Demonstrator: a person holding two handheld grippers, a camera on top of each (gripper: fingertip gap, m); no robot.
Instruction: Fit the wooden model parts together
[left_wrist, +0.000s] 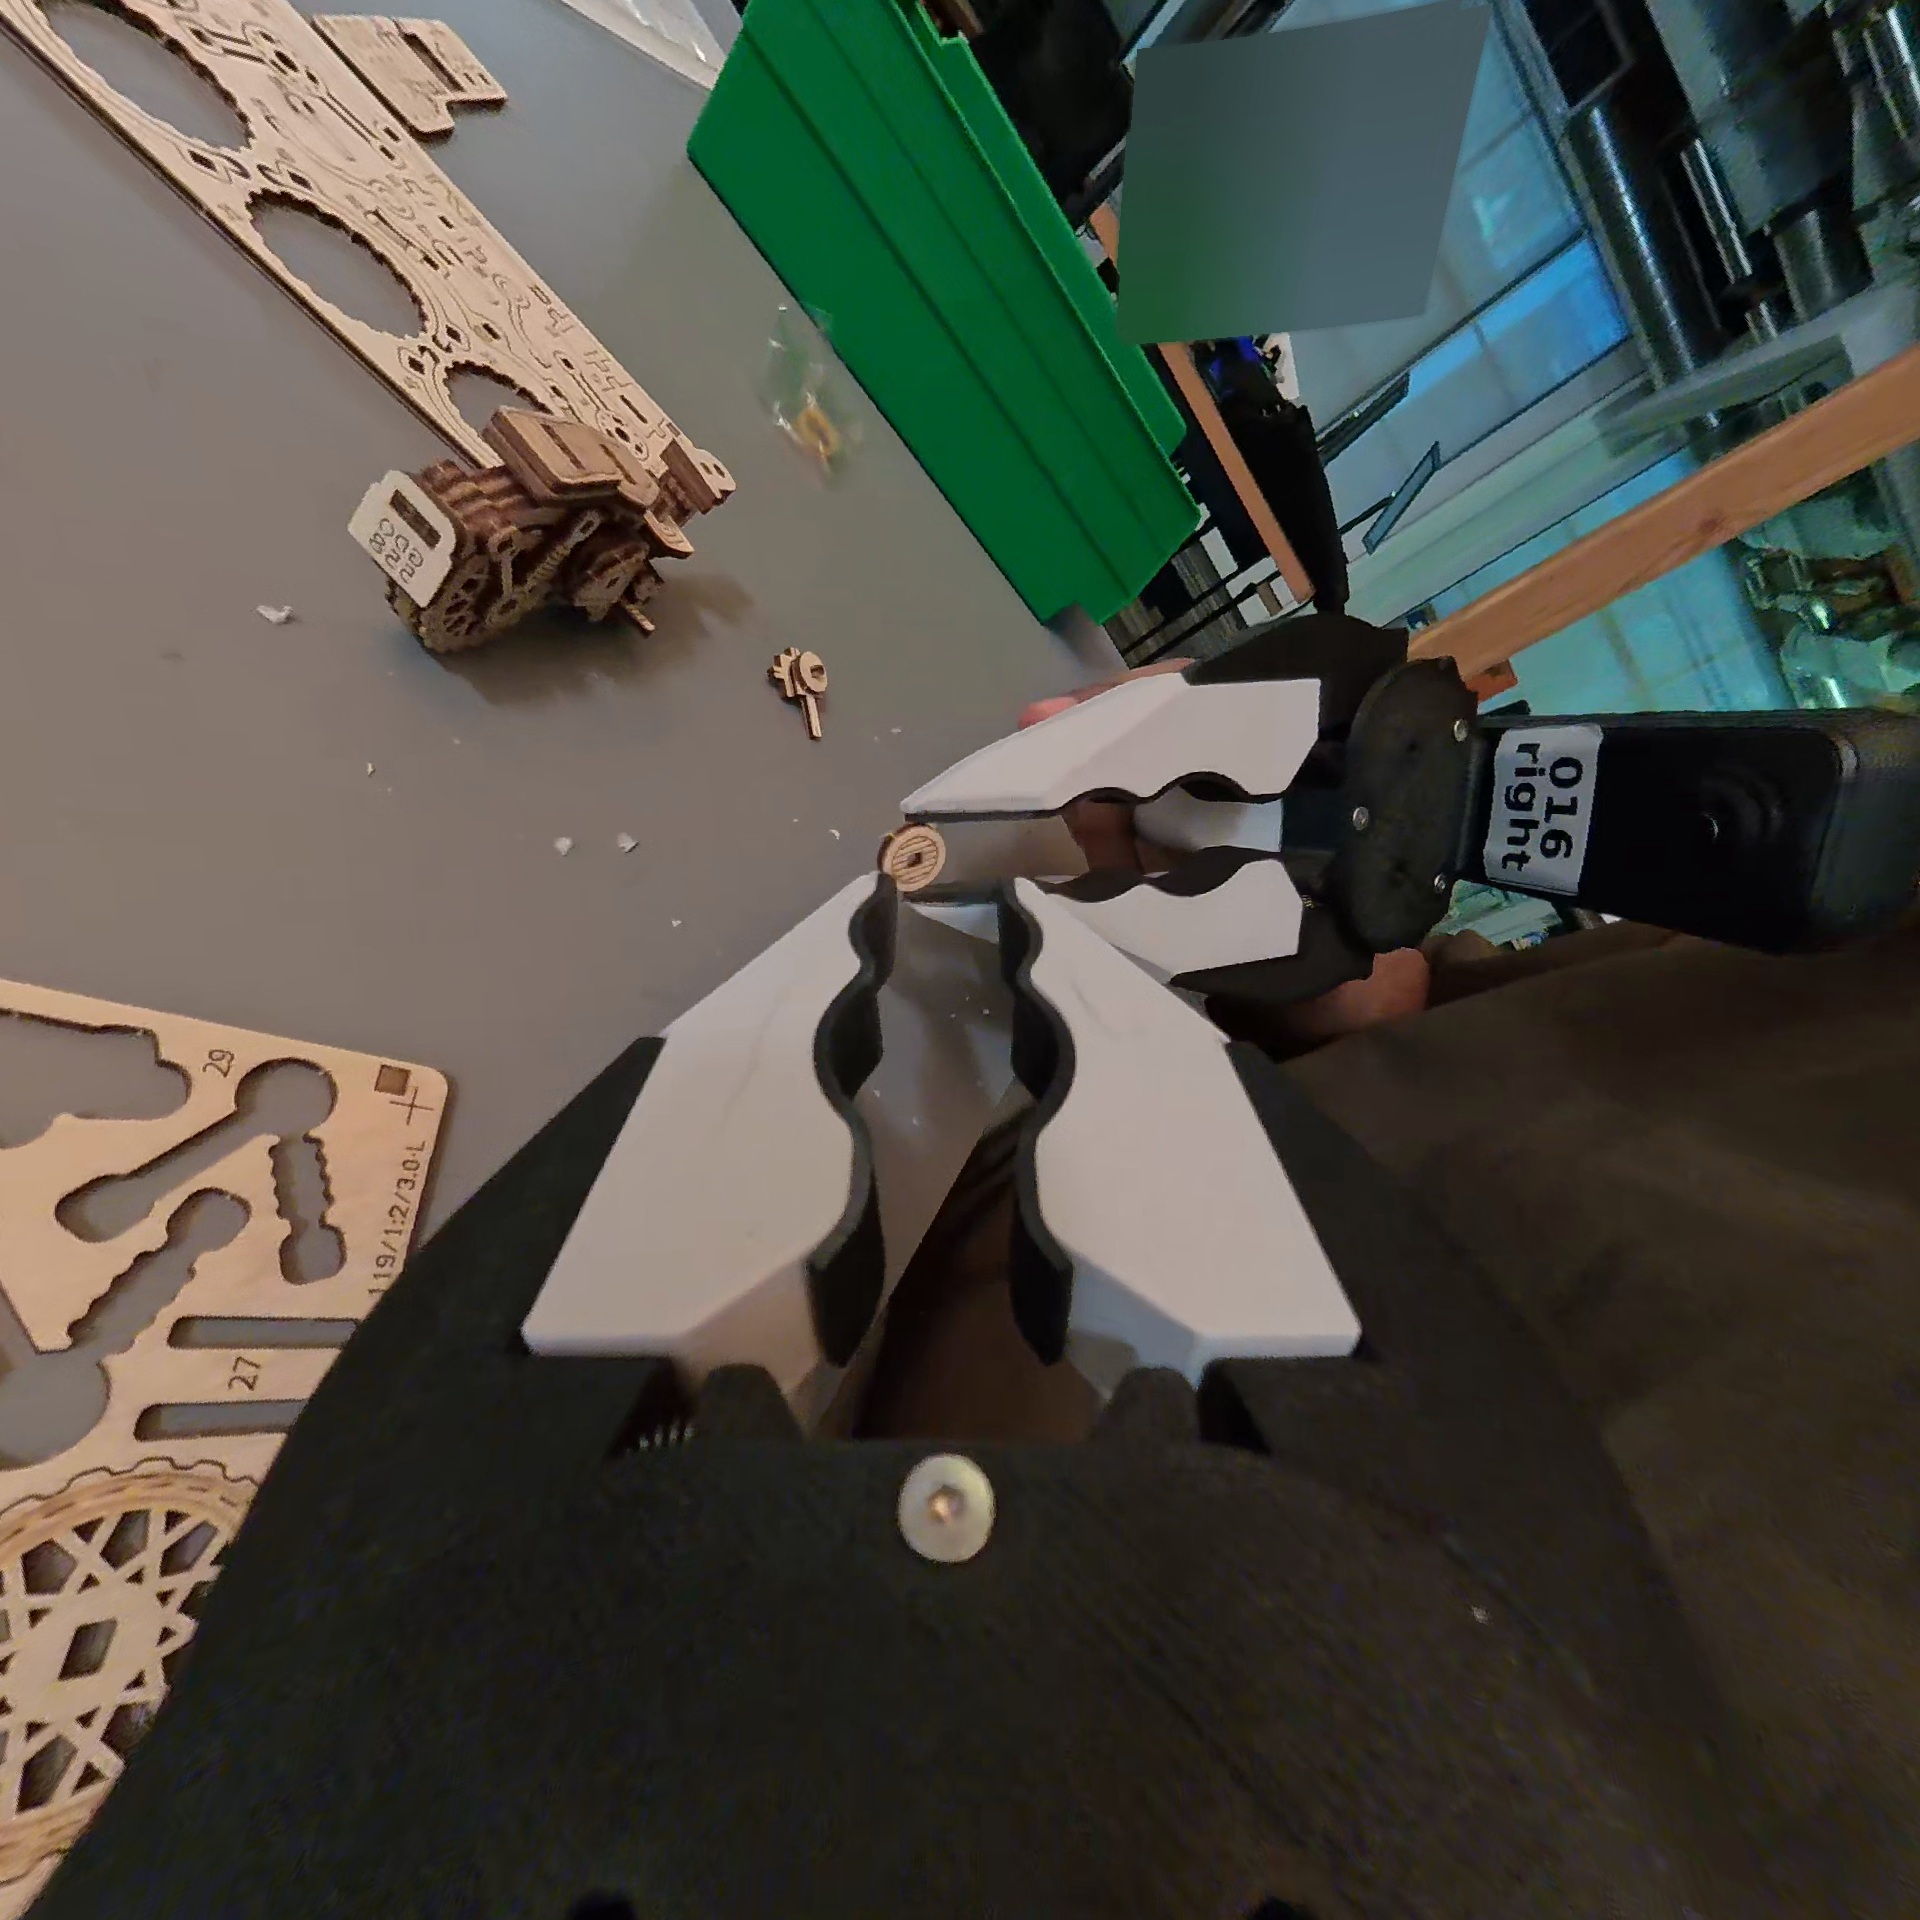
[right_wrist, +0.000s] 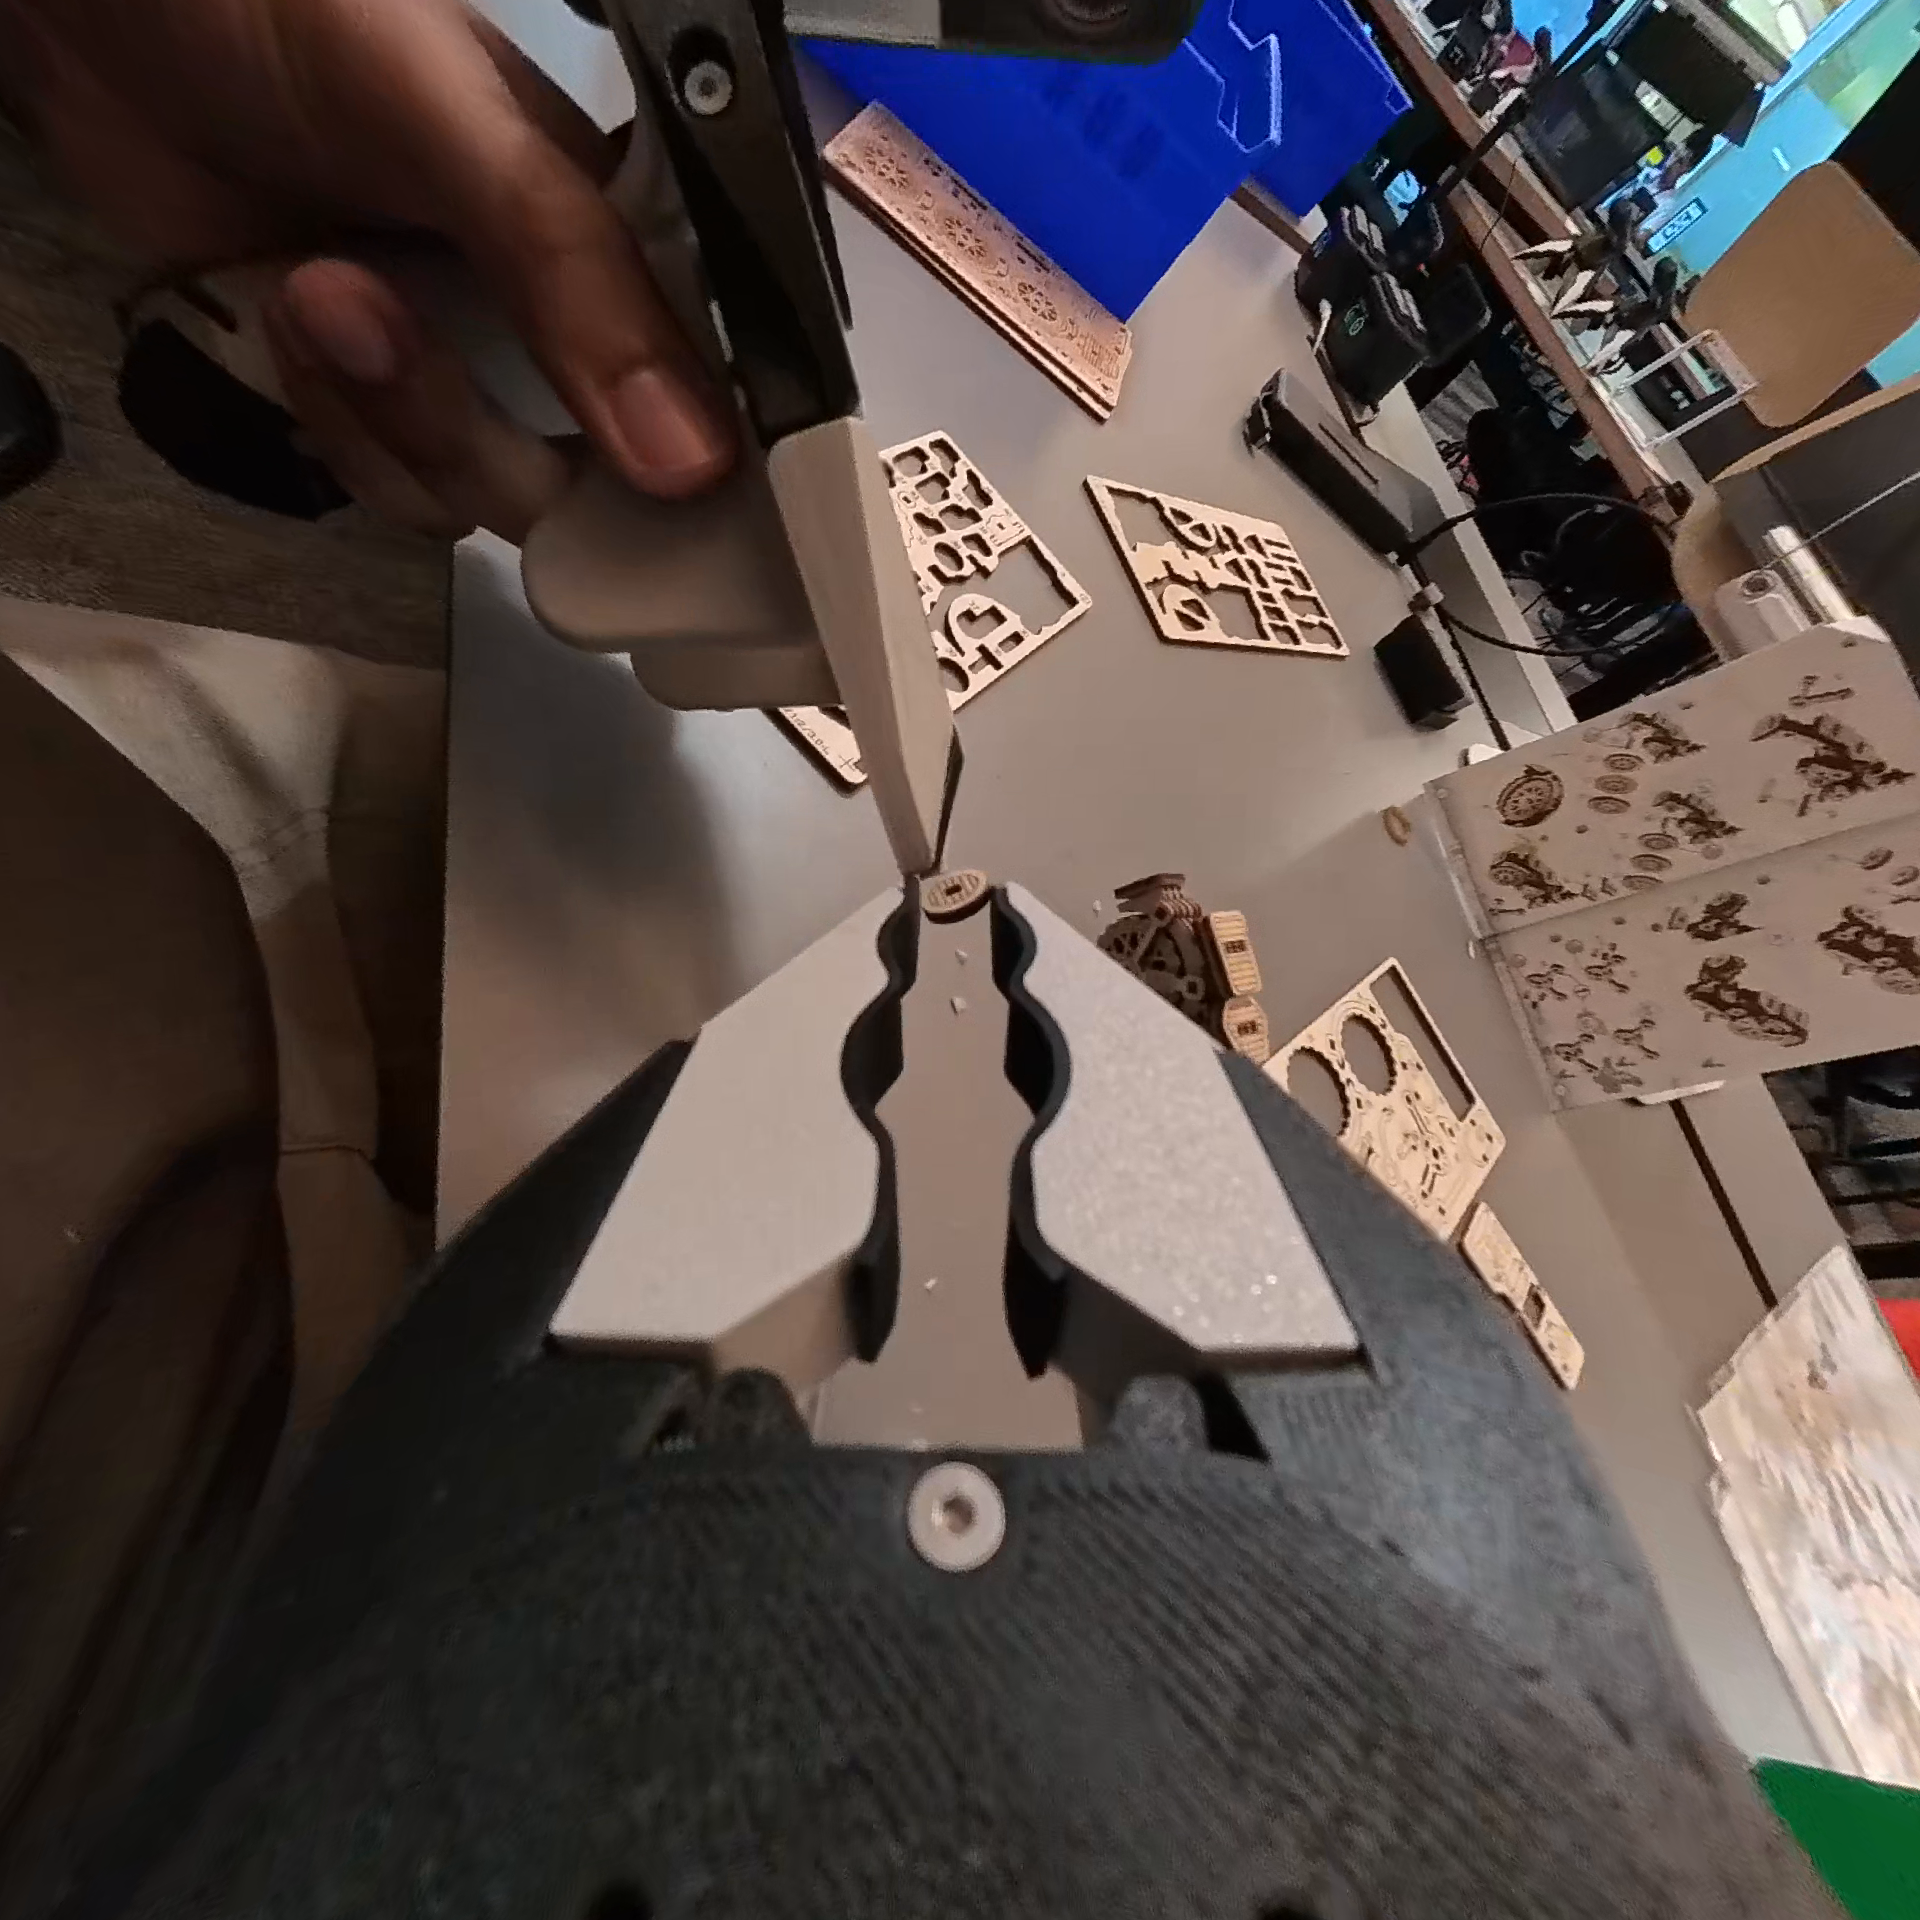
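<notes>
The small round wooden disc with a hole through its middle (right_wrist: 954, 891) is off the grey counter (left_wrist: 156, 779), pinched by its rim in the right tongs (right_wrist: 954, 902). The fingertips press on opposite edges, so these tongs are clamped on it. Holding it by the rim leaves both flat faces and the centre hole free, which is probably the point, since whatever mates with it has to go through or against that hole.

The left tongs (left_wrist: 948, 888) come in at a steep angle to the right ones, with one fingertip (left_wrist: 881, 896) touching or just beside the disc's edge. Their jaws stand a little apart and nothing shows between them. They seem placed to steady or take over the disc, not to carry a part. The person's hand (right_wrist: 416, 208) grips the left tool close behind.

The likely target, a dark, partly built wooden gear model (left_wrist: 530, 540), sits well apart on the counter beside a pale laser-cut plywood sheet with round cut-outs (left_wrist: 343, 260). A tiny wooden gear-on-pin piece (left_wrist: 800, 686) lies alone between the model and the tongs. It may be the disc's partner, though that is only a guess. A second punched-out plywood sheet (left_wrist: 156, 1247) lies near the left tool, and a green plastic bin (left_wrist: 935, 291) stands at the far edge. The fitting itself looks not yet begun.
</notes>
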